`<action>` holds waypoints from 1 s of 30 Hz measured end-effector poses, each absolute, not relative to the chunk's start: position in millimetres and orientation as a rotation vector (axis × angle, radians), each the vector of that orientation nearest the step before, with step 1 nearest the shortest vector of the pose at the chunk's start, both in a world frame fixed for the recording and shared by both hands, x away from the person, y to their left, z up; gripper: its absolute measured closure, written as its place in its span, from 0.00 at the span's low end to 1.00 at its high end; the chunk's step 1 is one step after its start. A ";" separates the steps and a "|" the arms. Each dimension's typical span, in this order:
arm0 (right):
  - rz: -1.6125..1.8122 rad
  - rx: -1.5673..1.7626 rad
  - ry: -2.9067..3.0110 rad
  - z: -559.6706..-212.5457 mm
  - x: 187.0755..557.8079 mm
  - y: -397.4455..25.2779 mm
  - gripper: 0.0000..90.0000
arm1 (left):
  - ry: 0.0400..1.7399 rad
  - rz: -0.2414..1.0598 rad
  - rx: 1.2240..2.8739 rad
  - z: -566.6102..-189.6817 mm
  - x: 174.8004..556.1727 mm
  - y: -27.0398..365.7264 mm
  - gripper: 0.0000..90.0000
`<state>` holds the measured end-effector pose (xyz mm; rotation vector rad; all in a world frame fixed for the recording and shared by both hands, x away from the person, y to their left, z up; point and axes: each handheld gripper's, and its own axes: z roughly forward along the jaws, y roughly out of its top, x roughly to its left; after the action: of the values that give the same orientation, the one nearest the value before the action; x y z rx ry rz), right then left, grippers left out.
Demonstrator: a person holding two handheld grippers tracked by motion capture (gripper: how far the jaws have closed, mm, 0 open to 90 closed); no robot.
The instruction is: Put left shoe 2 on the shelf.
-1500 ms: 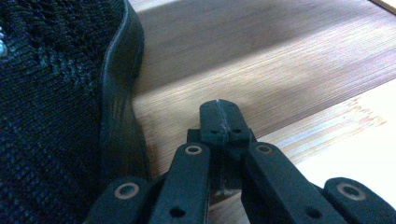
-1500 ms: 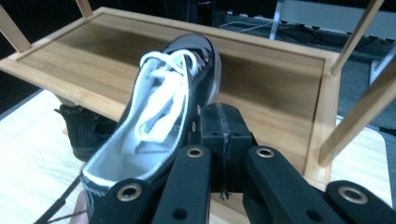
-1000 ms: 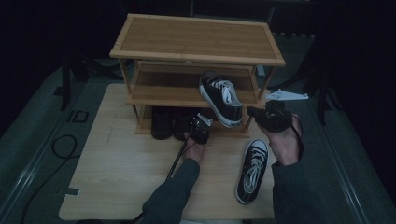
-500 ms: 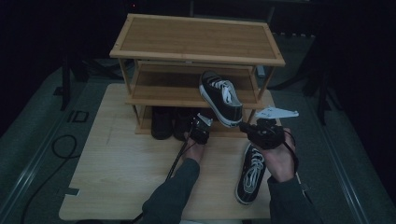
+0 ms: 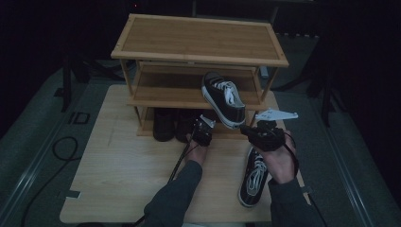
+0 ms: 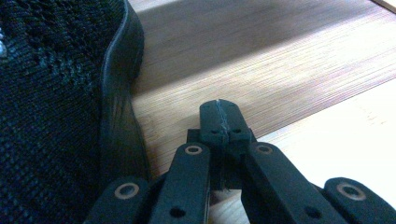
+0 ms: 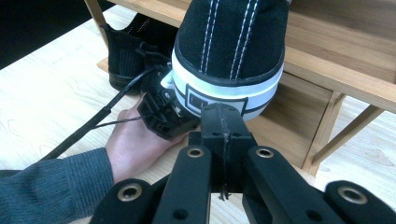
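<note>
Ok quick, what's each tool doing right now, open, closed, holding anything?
Left tool: closed, holding nothing, beside the black shoe on the bottom shelf.
Right tool: closed, holding nothing, just behind the heel of the black-and-white sneaker.

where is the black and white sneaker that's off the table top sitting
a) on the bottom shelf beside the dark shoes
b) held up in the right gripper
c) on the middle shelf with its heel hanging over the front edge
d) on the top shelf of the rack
c: the sneaker rests on the rack middle shelf, its heel jutting past the front edge, and the right gripper is shut and empty.
</note>
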<state>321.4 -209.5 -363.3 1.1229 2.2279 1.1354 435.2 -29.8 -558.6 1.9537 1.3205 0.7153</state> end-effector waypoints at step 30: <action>1.150 1.100 2.242 -369.1 350.6 -183.2 1.00 | 1.312 0.719 1.961 -558.6 434.9 -30.0 1.00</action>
<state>350.6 -183.2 -369.1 1.0999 2.2417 1.1496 434.9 -30.0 -558.6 1.9608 1.3122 0.7190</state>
